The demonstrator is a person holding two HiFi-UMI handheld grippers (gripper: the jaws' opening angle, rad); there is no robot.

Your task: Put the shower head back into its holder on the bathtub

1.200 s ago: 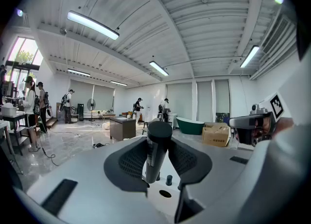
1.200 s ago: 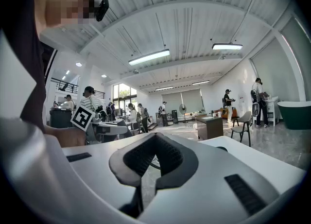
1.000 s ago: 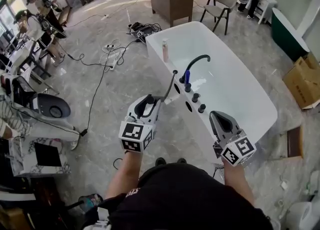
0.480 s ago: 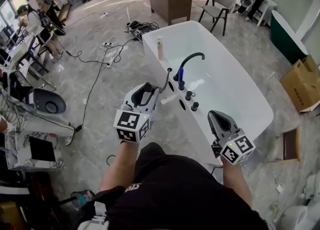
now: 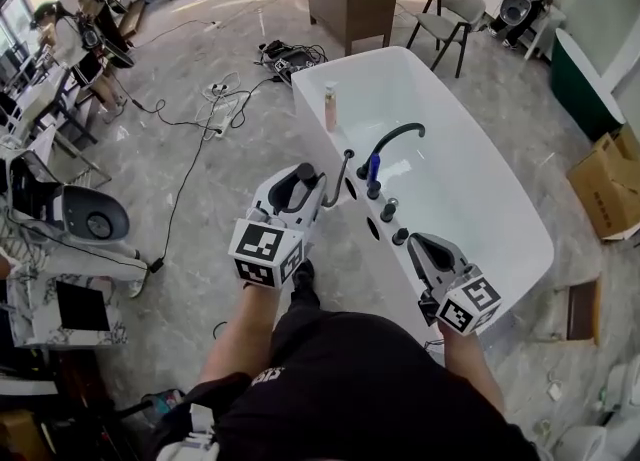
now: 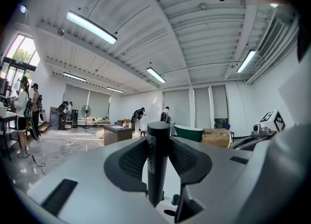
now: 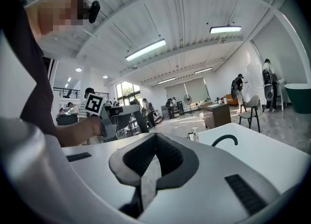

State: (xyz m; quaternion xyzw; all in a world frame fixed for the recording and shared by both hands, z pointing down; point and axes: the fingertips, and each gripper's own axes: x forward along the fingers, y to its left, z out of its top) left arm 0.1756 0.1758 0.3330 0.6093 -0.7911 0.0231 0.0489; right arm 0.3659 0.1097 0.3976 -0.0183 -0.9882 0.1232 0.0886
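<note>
The fingers point(image 6: 130, 162) of the left gripper point(image 5: 298, 187) are clamping the dark, cylindrical shower head point(image 6: 158, 155) by its handle, holding it upright between them. The shower head is hanging over the grey marble floor point(image 5: 220, 179), just beside the left rim of the white oval bathtub point(image 5: 470, 189) and clear of it. A grey flexible hose point(image 5: 345, 169) is arching from that gripper toward the rim, where a black curved faucet spout point(image 5: 398, 132) and dark round knobs point(image 5: 389, 211) are standing. Further right, the right gripper point(image 5: 420, 247) is hovering near the knobs, its fingers point(image 7: 127, 162) drawn almost together with nothing between them.
</note>
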